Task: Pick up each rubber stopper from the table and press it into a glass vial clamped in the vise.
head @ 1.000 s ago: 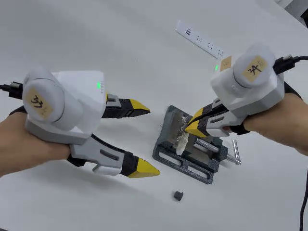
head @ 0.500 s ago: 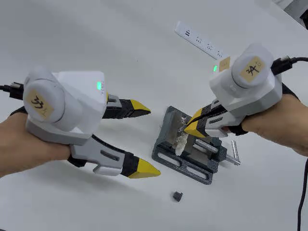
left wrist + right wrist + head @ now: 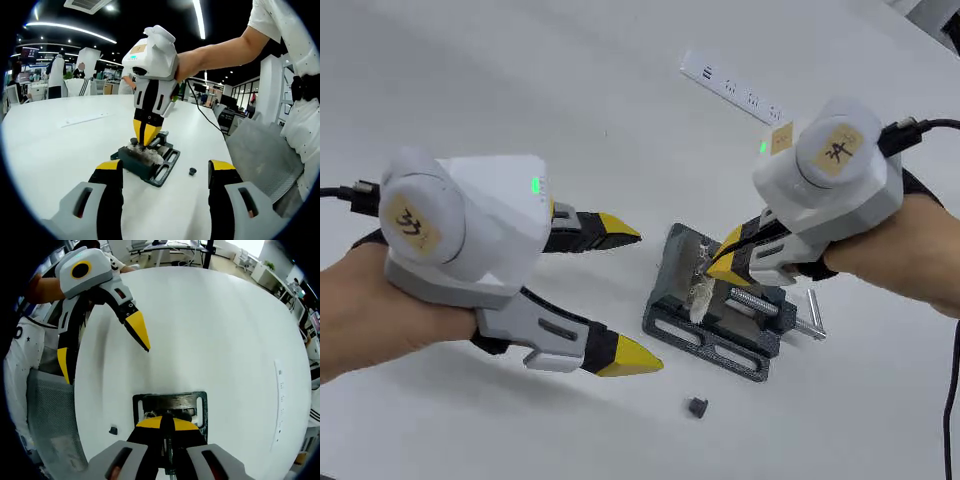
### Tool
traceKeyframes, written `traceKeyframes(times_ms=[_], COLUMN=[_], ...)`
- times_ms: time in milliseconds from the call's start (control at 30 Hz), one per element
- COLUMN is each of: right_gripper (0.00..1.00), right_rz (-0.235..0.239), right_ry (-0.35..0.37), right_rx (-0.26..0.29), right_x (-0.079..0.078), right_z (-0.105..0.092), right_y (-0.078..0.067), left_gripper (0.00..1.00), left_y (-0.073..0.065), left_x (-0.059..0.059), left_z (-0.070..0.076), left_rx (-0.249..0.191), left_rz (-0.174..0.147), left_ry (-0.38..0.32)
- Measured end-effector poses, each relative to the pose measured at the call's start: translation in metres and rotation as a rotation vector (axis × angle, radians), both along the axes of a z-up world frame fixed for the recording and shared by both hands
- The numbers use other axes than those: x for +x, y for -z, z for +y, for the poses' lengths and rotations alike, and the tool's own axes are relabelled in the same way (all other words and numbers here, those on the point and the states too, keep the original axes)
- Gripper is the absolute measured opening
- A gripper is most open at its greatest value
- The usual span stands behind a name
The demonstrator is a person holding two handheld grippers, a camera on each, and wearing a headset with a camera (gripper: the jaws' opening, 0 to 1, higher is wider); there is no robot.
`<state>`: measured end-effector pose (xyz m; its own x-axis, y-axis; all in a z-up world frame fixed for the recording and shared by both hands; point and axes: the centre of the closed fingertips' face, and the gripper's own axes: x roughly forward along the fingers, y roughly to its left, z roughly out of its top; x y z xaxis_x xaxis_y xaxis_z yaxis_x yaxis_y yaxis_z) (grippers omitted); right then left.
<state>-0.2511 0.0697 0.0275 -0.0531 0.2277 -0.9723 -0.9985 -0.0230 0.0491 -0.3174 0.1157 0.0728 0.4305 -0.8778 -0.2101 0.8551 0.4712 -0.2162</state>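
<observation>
Glass vial sits clamped in the vise. In the left gripper view its long axis reads as upright, mouth up, though glare blurs it. Right tongs are clenched with tips at the vial mouth; we cannot tell whether a stopper sits between them. We judge the step as pressing-in. Next move: push straight down along that axis. One loose rubber stopper lies on the worktop near the vise, too small to orient. Left tongs hang released beside the vise.
</observation>
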Motion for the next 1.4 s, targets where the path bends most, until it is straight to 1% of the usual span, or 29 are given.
traceKeyframes(times_ms=[67, 200, 400, 533, 600, 667, 800, 933, 1100, 1400], right_gripper=[0.02, 0.02, 0.02, 0.05, 0.04, 0.04, 0.05, 0.09, 0.14, 0.25], right_rz=[0.000, -0.009, -0.017, -0.016, -0.025, -0.029, -0.036, -0.045, -0.050, -0.076], right_ry=[0.009, 0.007, 0.019, 0.033, 0.034, 0.052, 0.063, 0.076, 0.115, 0.184], right_rx=[0.016, 0.030, 0.052, 0.067, 0.078, 0.094, 0.115, 0.136, 0.191, 0.261], right_x=[0.000, -0.001, -0.001, -0.001, -0.001, 0.000, 0.000, -0.001, -0.003, -0.011], right_z=[0.000, 0.001, 0.000, -0.001, -0.003, -0.003, -0.002, -0.003, -0.006, -0.025], right_y=[0.000, 0.000, 0.000, -0.001, -0.004, -0.008, -0.014, -0.021, -0.031, -0.044], left_gripper=[0.68, 0.68, 0.68, 0.68, 0.68, 0.68, 0.68, 0.69, 0.70, 0.72], left_y=[0.000, 0.000, -0.005, -0.006, -0.007, -0.008, -0.008, -0.008, -0.010, -0.011], left_x=[-0.001, -0.003, -0.005, -0.005, -0.005, -0.005, -0.005, -0.007, -0.008, -0.013], left_z=[0.000, 0.000, -0.001, 0.000, 0.000, 0.000, 0.001, 0.003, 0.004, 0.007], left_rx=[0.006, 0.018, 0.030, 0.038, 0.042, 0.044, 0.048, 0.056, 0.066, 0.092], left_rz=[0.003, 0.007, 0.007, 0.004, 0.001, 0.002, 0.002, 0.001, 0.004, 0.004], left_ry=[0.000, 0.002, 0.007, 0.008, 0.008, 0.007, 0.005, 0.005, 0.003, 0.002])
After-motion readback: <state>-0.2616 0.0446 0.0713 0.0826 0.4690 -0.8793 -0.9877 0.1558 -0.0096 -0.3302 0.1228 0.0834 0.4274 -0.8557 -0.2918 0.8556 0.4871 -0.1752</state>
